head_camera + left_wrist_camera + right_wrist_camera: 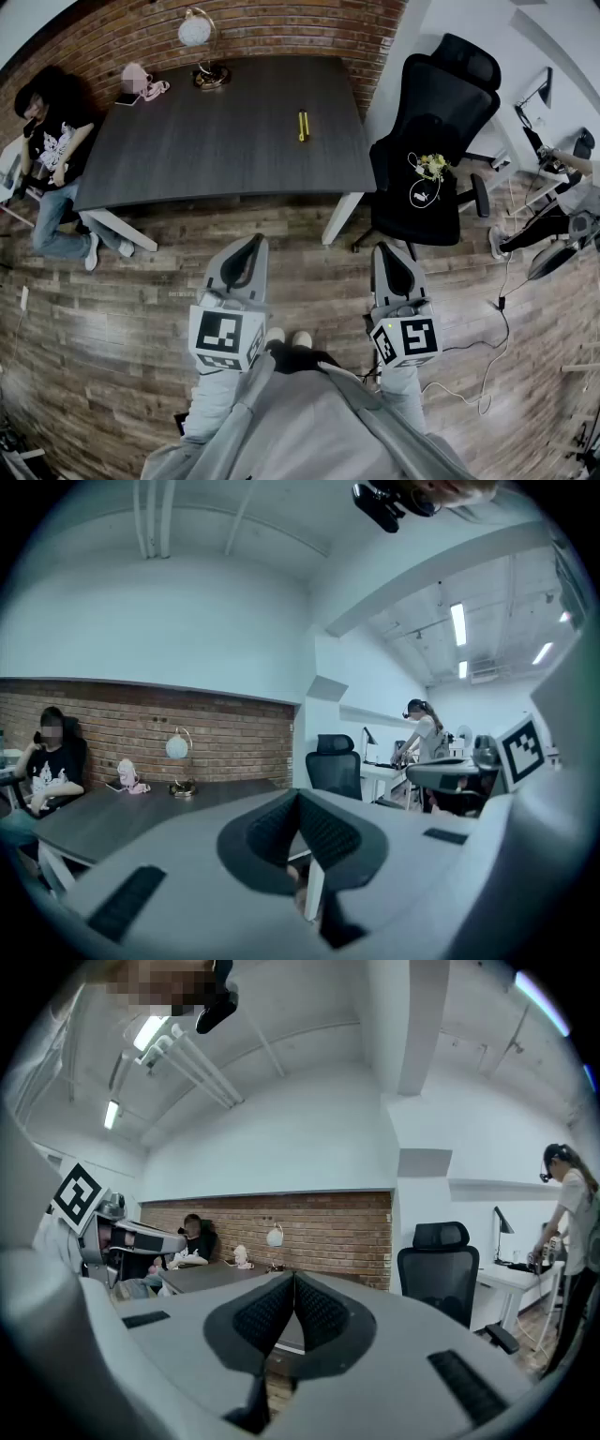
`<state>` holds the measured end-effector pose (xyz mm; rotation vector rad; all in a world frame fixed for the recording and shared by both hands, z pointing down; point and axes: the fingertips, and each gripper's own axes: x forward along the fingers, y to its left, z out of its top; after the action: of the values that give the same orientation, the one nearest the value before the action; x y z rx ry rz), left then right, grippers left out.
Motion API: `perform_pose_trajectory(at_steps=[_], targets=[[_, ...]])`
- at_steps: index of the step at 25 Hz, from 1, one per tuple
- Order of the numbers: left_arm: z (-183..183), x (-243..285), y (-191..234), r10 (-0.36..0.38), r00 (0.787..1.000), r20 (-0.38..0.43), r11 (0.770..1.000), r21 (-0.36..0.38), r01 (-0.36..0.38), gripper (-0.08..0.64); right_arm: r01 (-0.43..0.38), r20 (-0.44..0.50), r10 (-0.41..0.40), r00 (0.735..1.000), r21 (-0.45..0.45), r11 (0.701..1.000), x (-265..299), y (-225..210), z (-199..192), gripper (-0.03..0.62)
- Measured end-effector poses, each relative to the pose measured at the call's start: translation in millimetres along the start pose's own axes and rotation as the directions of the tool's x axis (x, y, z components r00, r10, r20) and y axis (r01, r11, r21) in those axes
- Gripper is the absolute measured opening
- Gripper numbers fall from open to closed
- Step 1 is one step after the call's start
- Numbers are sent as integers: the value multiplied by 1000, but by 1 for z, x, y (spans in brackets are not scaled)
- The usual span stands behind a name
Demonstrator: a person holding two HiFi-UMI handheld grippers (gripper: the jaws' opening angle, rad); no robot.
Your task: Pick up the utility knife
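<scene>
Jaws of the left gripper are pressed together with nothing between them, and those of the right gripper are clenched empty as well. I judge they are carried so because the approach is not yet begun. Both sit side by side in the lower middle of the head view, well apart from the table. The knife, a small yellow bar, lies flat and alone on the table top in the upper middle, toward its right edge, near the black chair. Nothing crowds it, so the right gripper could probably reach it more easily.
</scene>
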<state>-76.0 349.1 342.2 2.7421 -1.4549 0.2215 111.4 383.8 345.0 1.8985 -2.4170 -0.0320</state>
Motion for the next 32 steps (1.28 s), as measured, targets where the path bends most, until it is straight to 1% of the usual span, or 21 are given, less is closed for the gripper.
perform_pose_trajectory(at_steps=[4,10,15,18,21,26,32], targets=[[2,-3,-13,14,1000,9,1000,3,-15,18,-31,7,31,1000,-4,1000,-9,-6,1,18],[0,-4,-20,50,999,8,999,-8,-50,18,-68,11,68,998,7,998,-10,-10,-4,18],[-2,10,-11,58,998,-1,998,-6,-58,18,-92,3,92,996,13,996,10,-9,-9,18],[-3,27,-1,49,999,-1,999,-7,-49,18,-97,-2,97,995,10,995,30,-13,-11,18],[-4,52,14,35,999,1,999,-10,-35,18,-89,-5,89,996,6,996,58,-18,-12,18],[-5,102,51,16,1000,-6,1000,-26,-17,18,-63,-24,63,998,17,998,117,-27,-15,18],[7,165,115,-3,1000,-8,1000,-22,3,18,-36,-34,37,999,16,999,203,-33,-8,18]])
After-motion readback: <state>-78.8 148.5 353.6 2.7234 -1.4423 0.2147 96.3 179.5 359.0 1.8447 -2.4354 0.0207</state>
